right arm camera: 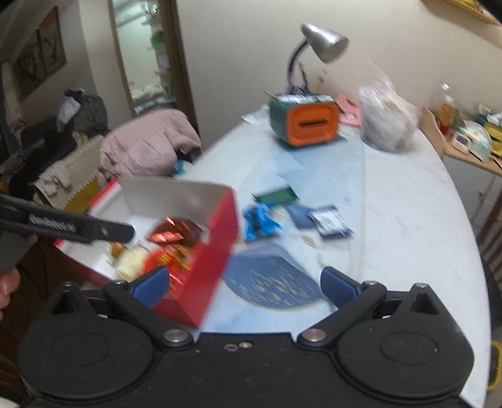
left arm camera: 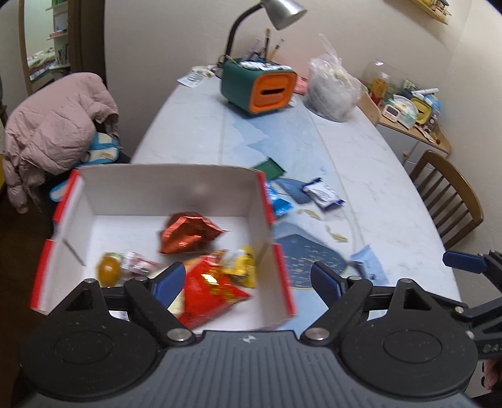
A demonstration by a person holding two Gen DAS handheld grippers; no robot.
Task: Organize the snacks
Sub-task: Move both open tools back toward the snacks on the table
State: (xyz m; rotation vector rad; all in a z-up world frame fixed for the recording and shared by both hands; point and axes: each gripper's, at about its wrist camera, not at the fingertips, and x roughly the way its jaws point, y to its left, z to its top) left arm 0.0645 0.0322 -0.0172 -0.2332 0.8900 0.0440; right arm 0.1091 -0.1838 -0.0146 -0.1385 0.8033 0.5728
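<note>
A red-sided box with a white inside (left arm camera: 175,191) (right arm camera: 219,232) stands on the table's near left part. In it lie a shiny red foil packet (left arm camera: 188,233) (right arm camera: 171,233), a red and gold snack bag (left arm camera: 210,292), a yellow packet (left arm camera: 243,266) and an orange jelly cup (left arm camera: 108,268). My left gripper (left arm camera: 248,282) is open above the box's right wall, nothing between its blue pads. My right gripper (right arm camera: 244,287) is open over the box's right corner and a dark blue mat (right arm camera: 273,285), holding nothing. Right of the box lie a blue snack packet (right arm camera: 262,221) (left arm camera: 279,204), a blue and white packet (left arm camera: 323,194) (right arm camera: 329,221) and a green packet (left arm camera: 268,168) (right arm camera: 276,194).
A green and orange box (left arm camera: 260,86) (right arm camera: 306,125), a silver desk lamp (left arm camera: 282,12) and a clear plastic bag (left arm camera: 332,91) stand at the table's far end. A pink jacket (left arm camera: 53,122) hangs over a chair at the left. A wooden chair (left arm camera: 445,194) stands at the right.
</note>
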